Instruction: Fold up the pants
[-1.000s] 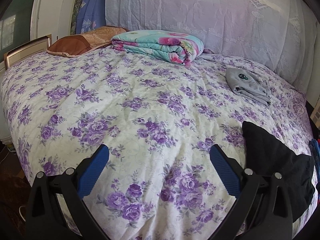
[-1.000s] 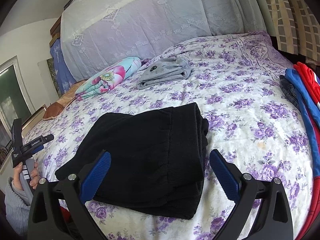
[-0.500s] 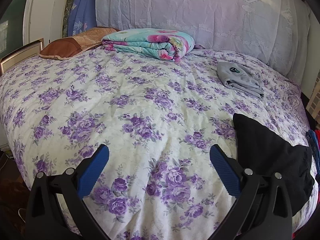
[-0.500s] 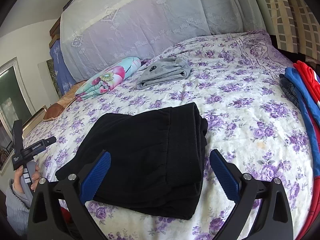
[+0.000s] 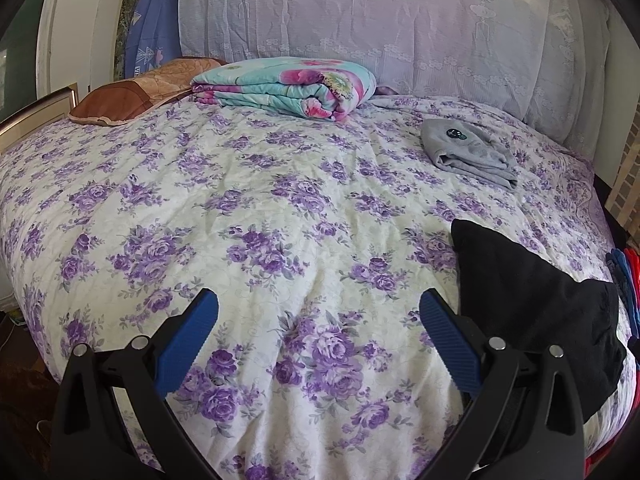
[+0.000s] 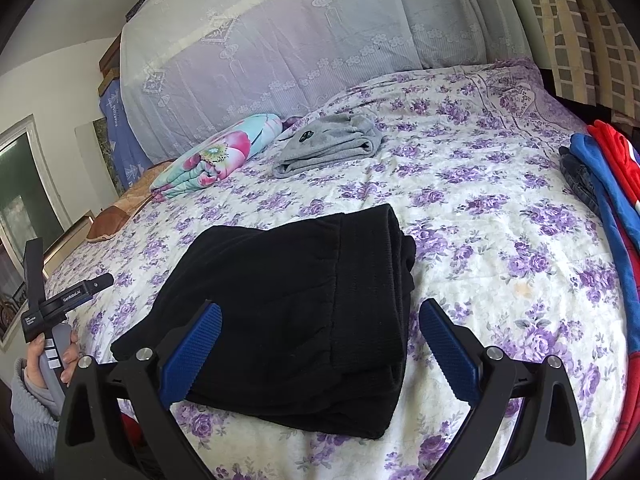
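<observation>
left hand-held gripper (image 5: 319, 318) | view shifted back left | pants (image 5: 532, 312) nearer right edge

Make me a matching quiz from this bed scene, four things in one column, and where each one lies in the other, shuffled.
Things:
1. black pants
2. grey garment
3. floral quilt
4. red and blue clothes

Places:
A. folded, at the headboard's foot
B. piled at the bed's right edge
C. folded, in front of the right gripper
D. folded, mid-bed, just right of the quilt

Pairs: 1-C, 2-D, 3-A, 4-B
</observation>
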Action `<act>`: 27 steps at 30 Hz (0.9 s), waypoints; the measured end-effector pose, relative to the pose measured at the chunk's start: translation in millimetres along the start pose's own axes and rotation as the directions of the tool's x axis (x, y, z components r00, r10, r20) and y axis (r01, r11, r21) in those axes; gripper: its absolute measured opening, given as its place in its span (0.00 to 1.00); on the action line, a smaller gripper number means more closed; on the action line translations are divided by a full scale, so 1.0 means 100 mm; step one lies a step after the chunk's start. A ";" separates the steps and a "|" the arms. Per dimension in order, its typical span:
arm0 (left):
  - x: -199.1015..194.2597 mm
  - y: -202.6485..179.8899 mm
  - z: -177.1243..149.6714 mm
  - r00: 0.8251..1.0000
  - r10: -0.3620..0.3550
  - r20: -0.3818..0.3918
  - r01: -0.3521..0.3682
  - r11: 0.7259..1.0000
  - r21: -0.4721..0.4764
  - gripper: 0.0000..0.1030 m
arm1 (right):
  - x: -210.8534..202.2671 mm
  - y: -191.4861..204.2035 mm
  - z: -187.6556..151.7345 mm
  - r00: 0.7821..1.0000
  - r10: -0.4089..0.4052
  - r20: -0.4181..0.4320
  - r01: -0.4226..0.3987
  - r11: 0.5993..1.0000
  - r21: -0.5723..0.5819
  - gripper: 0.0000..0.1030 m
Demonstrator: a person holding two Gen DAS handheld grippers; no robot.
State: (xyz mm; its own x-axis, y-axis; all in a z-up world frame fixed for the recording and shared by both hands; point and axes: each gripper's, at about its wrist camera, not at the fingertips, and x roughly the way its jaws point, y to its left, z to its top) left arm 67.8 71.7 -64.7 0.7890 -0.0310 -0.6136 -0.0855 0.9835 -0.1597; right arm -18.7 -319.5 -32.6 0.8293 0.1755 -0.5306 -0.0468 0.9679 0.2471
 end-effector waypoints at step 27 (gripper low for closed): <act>0.57 -1.20 -0.23 0.860 -0.386 -0.334 0.450 0.882 0.138 0.96 | 0.72 -0.51 0.12 0.948 0.229 -0.221 -0.164 0.947 0.276 0.96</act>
State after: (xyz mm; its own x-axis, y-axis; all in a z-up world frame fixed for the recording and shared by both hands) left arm 109.0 -52.0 -97.9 0.5085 -0.4659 -0.7241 0.3636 0.8785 -0.3099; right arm 50.4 -358.5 -74.1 0.6522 0.4278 -0.6258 -0.0270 0.8382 0.5448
